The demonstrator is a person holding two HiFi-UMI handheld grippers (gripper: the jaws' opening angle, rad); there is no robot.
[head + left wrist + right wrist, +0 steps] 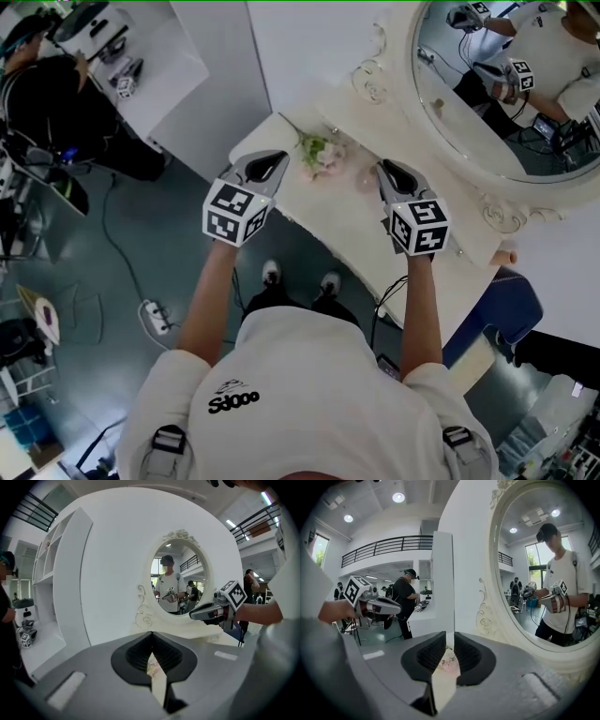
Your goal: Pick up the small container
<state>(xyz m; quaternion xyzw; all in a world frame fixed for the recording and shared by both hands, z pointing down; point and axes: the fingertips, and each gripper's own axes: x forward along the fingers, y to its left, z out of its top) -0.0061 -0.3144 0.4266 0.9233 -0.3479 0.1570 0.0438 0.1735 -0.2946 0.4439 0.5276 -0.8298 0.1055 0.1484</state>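
Left gripper (151, 637) closed, empty. Right gripper (447, 639) barely parted, empty: widen it, centre likely pinkish small container (449, 660) at 12 o'clock, lower gently.

The cream-white dressing table (317, 204) I'm standing at sits on a dark grey-green floor (141, 248), and its oval mirror (506, 89) in a curly frame rises along the back edge. All I can see on the top is a little bunch of pale flowers (314, 150) and, just beside it, a small pinkish thing (367, 176) that's honestly too blurry to make out. Down on the floor a white power strip (155, 317) with its cable lies off to the left, well apart from the table.
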